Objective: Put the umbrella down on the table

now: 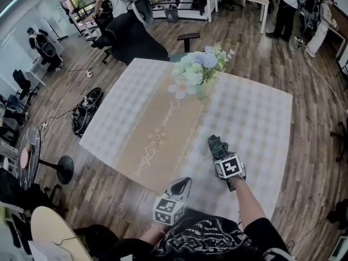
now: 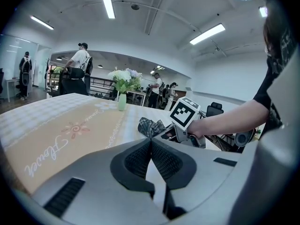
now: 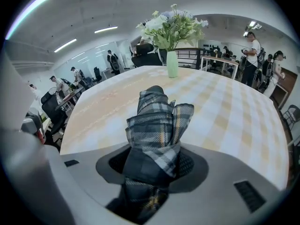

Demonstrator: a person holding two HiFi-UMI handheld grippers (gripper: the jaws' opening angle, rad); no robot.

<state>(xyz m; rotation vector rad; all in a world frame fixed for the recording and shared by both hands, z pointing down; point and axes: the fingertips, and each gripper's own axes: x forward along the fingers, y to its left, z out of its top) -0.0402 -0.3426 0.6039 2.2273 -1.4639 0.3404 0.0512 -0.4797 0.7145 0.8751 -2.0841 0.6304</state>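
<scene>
A folded grey plaid umbrella [image 1: 217, 144] sticks out of my right gripper [image 1: 219, 152], which is shut on it low over the near right part of the table [image 1: 255, 118]. In the right gripper view the umbrella [image 3: 155, 121] fills the gap between the jaws of the right gripper [image 3: 152, 161] and points out across the checked cloth. Whether its tip touches the cloth I cannot tell. My left gripper [image 1: 182, 185] hangs at the table's front edge. Its jaws meet with nothing between them in the left gripper view [image 2: 151, 142], which also shows the umbrella [image 2: 149, 125] to the right.
A green vase of pale flowers [image 1: 198, 72] stands at the table's far middle, on a tan runner [image 1: 157, 135]. A black office chair [image 1: 136, 39] sits behind the table. A black bag [image 1: 86, 110] and a round side table [image 1: 30, 156] are on the floor at left. People stand far back.
</scene>
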